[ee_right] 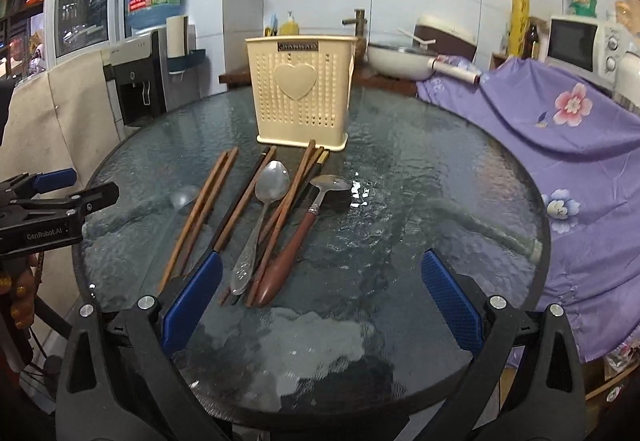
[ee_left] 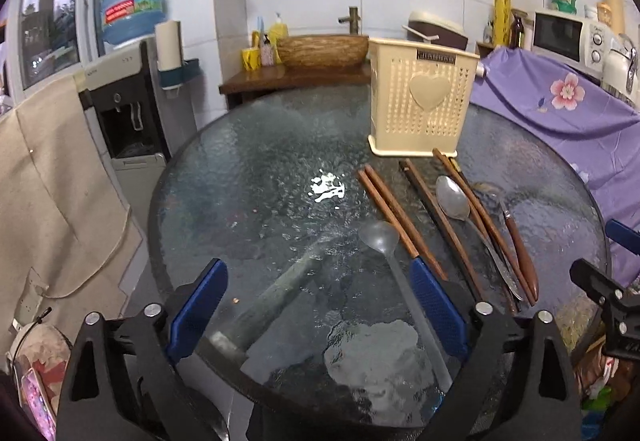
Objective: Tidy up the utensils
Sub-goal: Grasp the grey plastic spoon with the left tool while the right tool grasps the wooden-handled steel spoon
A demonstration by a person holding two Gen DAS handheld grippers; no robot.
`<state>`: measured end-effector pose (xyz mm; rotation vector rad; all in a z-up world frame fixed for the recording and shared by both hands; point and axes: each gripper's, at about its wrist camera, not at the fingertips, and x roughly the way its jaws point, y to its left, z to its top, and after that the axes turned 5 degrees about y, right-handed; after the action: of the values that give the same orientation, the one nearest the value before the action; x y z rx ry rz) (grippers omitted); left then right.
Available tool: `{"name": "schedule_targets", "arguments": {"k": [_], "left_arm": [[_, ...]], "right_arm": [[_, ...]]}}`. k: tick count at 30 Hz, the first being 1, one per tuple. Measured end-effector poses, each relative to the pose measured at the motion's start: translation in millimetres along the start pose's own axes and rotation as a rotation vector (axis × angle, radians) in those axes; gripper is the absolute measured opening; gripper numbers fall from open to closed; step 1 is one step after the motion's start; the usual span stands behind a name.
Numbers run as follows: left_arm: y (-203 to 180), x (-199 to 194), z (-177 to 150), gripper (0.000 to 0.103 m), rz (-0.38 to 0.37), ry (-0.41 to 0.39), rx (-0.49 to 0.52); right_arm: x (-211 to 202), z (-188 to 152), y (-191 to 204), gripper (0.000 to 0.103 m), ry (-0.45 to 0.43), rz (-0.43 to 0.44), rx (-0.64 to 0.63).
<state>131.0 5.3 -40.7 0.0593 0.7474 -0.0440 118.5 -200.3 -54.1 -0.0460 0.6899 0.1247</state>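
Both grippers, left (ee_left: 318, 305) and right (ee_right: 320, 297), fingers apart, empty. I approach one chopstick pair (ee_right: 200, 213) squarely, then the holder (ee_right: 302, 93) beyond.

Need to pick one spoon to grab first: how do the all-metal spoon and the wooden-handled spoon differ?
The all-metal spoon has an oval bowl and a patterned steel handle; the wooden-handled spoon has a rounder bowl and a thick reddish-brown handle. The all-metal spoon lies between chopsticks; the wooden-handled spoon lies rightmost. Both lie flat, bowls toward the holder.

chopsticks (ee_right: 202, 209) and spoons (ee_right: 262, 219) flat before upright cream holder (ee_right: 302, 93)
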Motion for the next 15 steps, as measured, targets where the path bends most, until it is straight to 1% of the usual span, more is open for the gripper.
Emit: {"name": "schedule_targets", "arguments": {"k": [2, 5, 6, 7, 9, 12, 13, 14, 15], "left_arm": [[-0.3, 10.2, 5.1, 0.082, -0.020, 0.047, 0.002], [-5.0, 23.8, 11.0, 0.077, -0.055, 0.111, 0.014], [-6.3, 26.3, 12.3, 0.076, -0.060, 0.120, 0.018], [-9.2, 30.5, 13.8, 0.075, -0.060, 0.135, 0.028], [-12.1, 35.3, 16.3, 0.071, -0.052, 0.151, 0.042], [-16.2, 43.2, 21.0, 0.068, -0.054, 0.176, 0.050], [-17.8, 45.7, 21.2, 0.066, -0.054, 0.187, 0.055], [-19.5, 48.0, 21.7, 0.065, -0.054, 0.196, 0.062], [-20.8, 49.8, 21.7, 0.064, -0.053, 0.203, 0.067]], "right_arm": [[13.0, 8.2, -6.3, 0.098, 0.040, 0.010, 0.010], [31.0, 21.7, -16.0, 0.097, 0.096, 0.026, 0.029], [34.3, 24.7, -17.9, 0.093, 0.108, 0.032, 0.034], [42.0, 31.2, -21.0, 0.087, 0.132, 0.038, 0.042], [53.2, 39.4, -25.6, 0.080, 0.169, 0.045, 0.057], [72.9, 52.5, -30.3, 0.076, 0.239, 0.084, 0.094], [80.8, 56.5, -31.1, 0.072, 0.260, 0.096, 0.106], [85.8, 59.0, -30.0, 0.070, 0.274, 0.095, 0.109], [91.8, 61.6, -29.5, 0.067, 0.288, 0.092, 0.109]]}}
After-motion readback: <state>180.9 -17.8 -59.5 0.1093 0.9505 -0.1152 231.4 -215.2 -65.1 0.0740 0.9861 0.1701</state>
